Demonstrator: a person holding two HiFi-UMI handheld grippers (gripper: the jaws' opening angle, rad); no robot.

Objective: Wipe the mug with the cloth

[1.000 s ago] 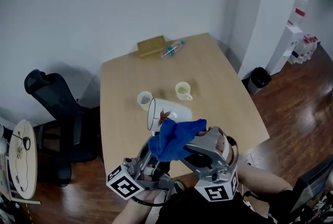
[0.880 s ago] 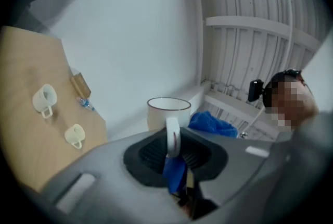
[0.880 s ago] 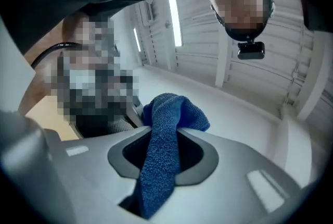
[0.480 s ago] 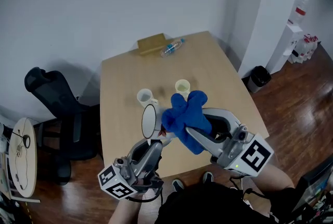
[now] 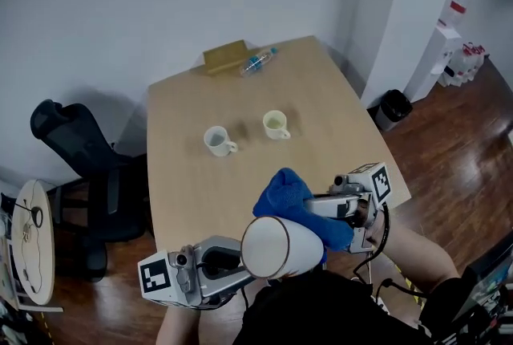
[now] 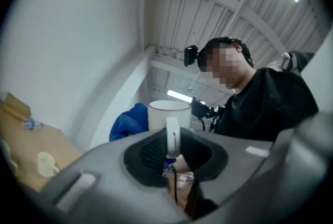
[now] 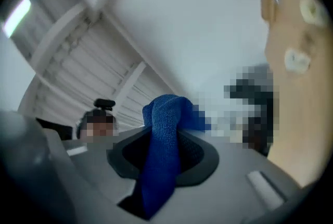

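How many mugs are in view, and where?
3. One white mug is held by its handle in the left claw, beside the blue cloth. Two stand apart on the table: a second white mug left, a cream mug right. None looks hidden.

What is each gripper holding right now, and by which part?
The left gripper grips the white ceramic mug by its handle. The right gripper pinches the blue cloth along a bunched fold.
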